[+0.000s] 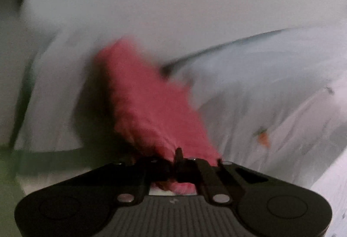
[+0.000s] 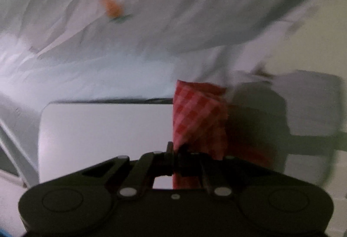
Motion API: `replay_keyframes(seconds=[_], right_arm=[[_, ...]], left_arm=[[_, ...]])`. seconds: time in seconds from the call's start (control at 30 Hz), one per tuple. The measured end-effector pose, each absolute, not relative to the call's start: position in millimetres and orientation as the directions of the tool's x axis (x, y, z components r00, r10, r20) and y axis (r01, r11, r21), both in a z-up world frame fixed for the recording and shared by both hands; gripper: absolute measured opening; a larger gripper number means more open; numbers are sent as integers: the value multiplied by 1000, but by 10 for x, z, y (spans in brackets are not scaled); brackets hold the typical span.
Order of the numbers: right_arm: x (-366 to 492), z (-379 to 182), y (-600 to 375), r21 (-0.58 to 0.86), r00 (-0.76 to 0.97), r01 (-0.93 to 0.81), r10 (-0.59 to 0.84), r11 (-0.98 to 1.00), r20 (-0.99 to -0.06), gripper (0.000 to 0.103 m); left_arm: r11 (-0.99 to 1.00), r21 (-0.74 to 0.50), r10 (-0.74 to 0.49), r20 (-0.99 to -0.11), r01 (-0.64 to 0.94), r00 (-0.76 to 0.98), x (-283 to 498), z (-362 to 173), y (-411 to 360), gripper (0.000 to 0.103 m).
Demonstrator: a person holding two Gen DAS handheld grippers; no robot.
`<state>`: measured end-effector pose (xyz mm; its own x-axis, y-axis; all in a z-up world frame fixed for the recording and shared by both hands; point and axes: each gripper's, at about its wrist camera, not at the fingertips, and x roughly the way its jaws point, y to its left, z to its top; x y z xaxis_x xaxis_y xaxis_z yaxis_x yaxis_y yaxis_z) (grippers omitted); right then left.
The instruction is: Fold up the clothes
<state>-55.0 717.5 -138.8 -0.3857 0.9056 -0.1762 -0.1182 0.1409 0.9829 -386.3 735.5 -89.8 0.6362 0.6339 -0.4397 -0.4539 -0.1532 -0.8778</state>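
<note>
Red-and-white checked cloth [image 2: 195,115] hangs bunched, pinched by left gripper [image 1: 179,155] and right gripper [image 2: 175,151].

Both views are smeared by motion blur: in the left wrist view the red cloth [image 1: 149,107] shows no pattern at all, only a fuzzy pink-red shape, and the dark line [image 1: 216,50] beyond it is too blurred to identify. The small orange mark [image 2: 111,6] on the white sheet [image 2: 173,9] cannot be made out in either view. The cloth's lower end is hidden behind the right gripper [image 2: 175,156], and a grey shadowed shape [image 2: 303,107] at the right is unreadable.
</note>
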Motion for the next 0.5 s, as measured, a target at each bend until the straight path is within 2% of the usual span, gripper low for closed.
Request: replay_keyframes(seconds=[0.13, 0.27, 0.37, 0.5], right_arm=[[-673, -1007, 7433, 993, -410, -121, 911, -7, -43, 3], [-751, -807, 7440, 986, -414, -103, 907, -134, 80, 3], [-767, -920, 7258, 976, -420, -183, 907, -117, 30, 3], [-753, -1373, 6872, 966, -414, -257, 900, 33, -140, 3]], left_arm=[[39, -837, 756, -333, -546, 564, -3897, -240, 7554, 3], [218, -725, 817, -231, -653, 529, -3906, 238, 7395, 3], [236, -658, 809, -275, -715, 520, -3866, 197, 7220, 4], [123, -635, 701, -488, -763, 520, -3861, -446, 6948, 5]])
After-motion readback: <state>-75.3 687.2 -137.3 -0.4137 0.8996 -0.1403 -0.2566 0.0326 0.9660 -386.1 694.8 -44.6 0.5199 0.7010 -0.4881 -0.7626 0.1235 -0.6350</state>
